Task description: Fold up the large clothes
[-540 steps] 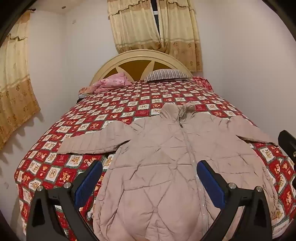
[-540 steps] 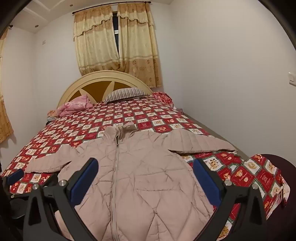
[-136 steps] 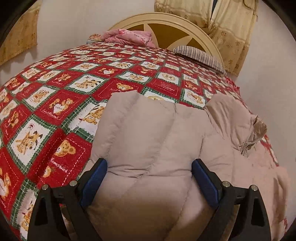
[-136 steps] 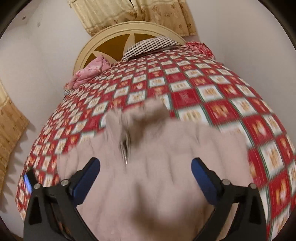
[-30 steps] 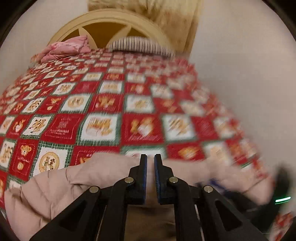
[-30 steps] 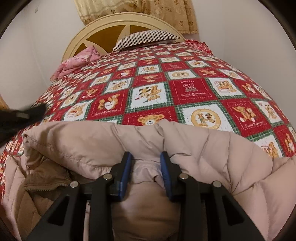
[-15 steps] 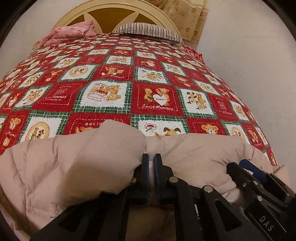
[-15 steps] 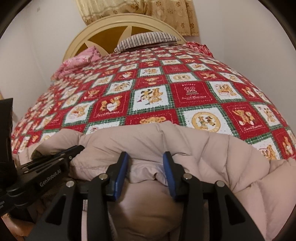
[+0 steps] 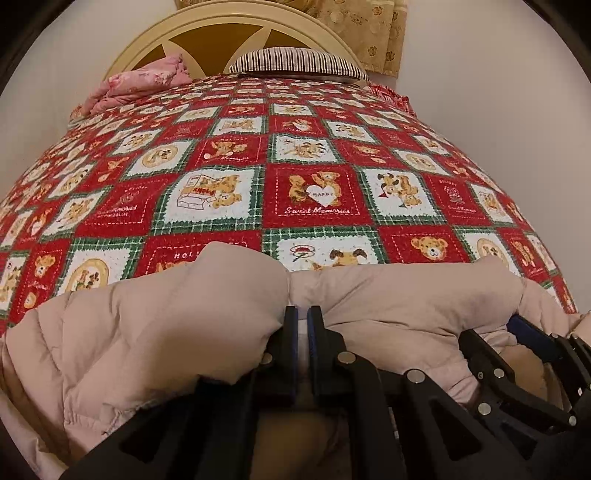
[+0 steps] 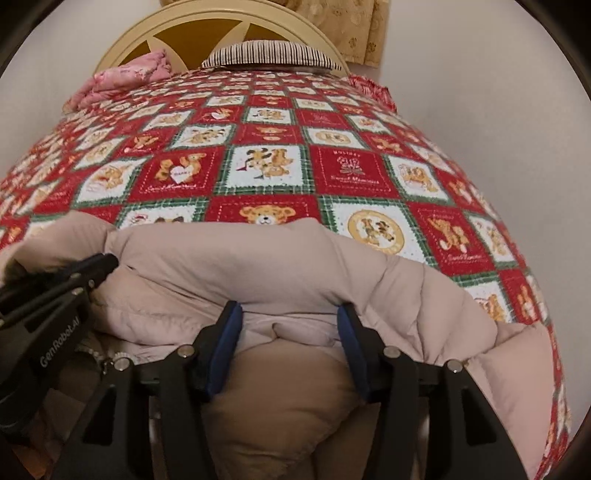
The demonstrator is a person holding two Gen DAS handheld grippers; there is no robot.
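Observation:
A beige quilted puffer jacket (image 9: 155, 332) lies folded over on the red patchwork bed, its fold bulging across the lower part of both views (image 10: 295, 266). My left gripper (image 9: 302, 314) is shut on a thin layer of the jacket at the fold. My right gripper (image 10: 290, 314) is open, its blue pads on either side of a bunch of jacket fabric. The right gripper also shows at the right of the left wrist view (image 9: 517, 328). The left gripper shows at the left of the right wrist view (image 10: 103, 264).
The bed cover (image 9: 314, 195) with bear squares stretches ahead to a cream headboard (image 9: 221, 33). A striped pillow (image 9: 295, 64) and a pink blanket (image 9: 136, 83) lie at the head. A white wall (image 9: 517, 92) runs close along the bed's right side.
My right gripper's jaws have opened wider off the jacket fabric. My left gripper stays shut on the fold, and both views have moved slightly closer to the bed.

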